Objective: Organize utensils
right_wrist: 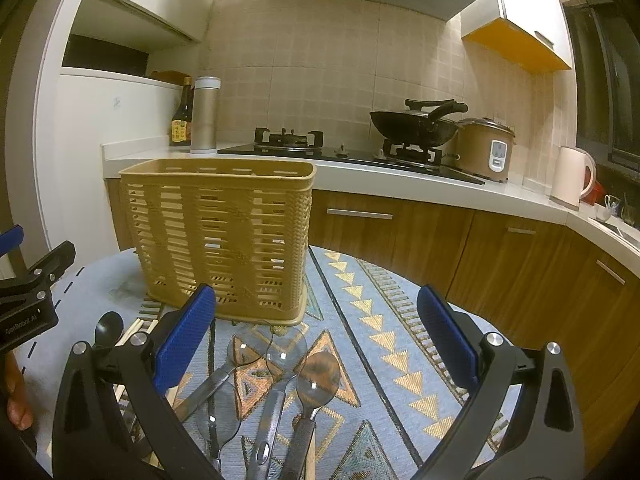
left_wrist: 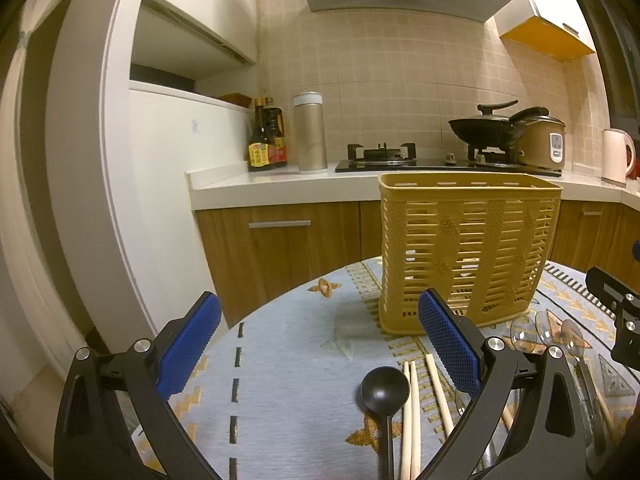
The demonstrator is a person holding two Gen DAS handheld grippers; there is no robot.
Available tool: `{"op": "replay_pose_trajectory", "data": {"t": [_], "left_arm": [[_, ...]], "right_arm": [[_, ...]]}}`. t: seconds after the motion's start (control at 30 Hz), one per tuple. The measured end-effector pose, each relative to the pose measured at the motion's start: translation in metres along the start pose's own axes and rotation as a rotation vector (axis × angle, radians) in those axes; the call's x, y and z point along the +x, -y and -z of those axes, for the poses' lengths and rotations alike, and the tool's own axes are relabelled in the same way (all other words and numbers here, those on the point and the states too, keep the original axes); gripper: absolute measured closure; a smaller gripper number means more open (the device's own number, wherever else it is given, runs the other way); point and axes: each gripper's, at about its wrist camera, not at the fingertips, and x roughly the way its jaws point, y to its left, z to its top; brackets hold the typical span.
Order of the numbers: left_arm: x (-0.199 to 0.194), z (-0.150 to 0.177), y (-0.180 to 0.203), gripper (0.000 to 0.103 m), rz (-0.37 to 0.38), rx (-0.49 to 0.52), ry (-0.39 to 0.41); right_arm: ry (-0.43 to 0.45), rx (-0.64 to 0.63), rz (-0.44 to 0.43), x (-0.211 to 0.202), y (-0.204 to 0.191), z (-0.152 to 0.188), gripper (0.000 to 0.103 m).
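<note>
A tan slatted utensil basket (left_wrist: 468, 248) stands upright on the patterned tablecloth; it also shows in the right wrist view (right_wrist: 218, 236). My left gripper (left_wrist: 320, 340) is open and empty, above a black spoon (left_wrist: 384, 390) and wooden chopsticks (left_wrist: 412, 412) lying in front of the basket. My right gripper (right_wrist: 316, 336) is open and empty, above several metal spoons (right_wrist: 318, 376) lying on the cloth. The black spoon (right_wrist: 108, 326) and chopstick tips (right_wrist: 134, 328) show at its left.
The round table (right_wrist: 400, 320) has a blue patterned cloth. Behind it is a kitchen counter (left_wrist: 280, 184) with sauce bottles (left_wrist: 266, 140), a steel canister (left_wrist: 310, 132), a gas stove with a wok (right_wrist: 414, 128), a rice cooker (right_wrist: 484, 148) and a kettle (right_wrist: 570, 176).
</note>
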Motion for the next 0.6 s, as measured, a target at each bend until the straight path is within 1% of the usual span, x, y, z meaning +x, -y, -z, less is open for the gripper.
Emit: {"op": "replay_pose_trajectory", "data": {"t": [0.2, 0.6], "left_arm": [[0.0002, -0.0004, -0.0042, 0.007, 0.001, -0.013, 0.014], [0.0019, -0.001, -0.0038, 0.007, -0.001, -0.009, 0.013]], "right_arm": [[0.0, -0.007, 0.003, -0.0012, -0.0005, -0.0007, 0.007], [-0.003, -0.017, -0.001, -0.0009, -0.002, -0.001, 0.007]]}}
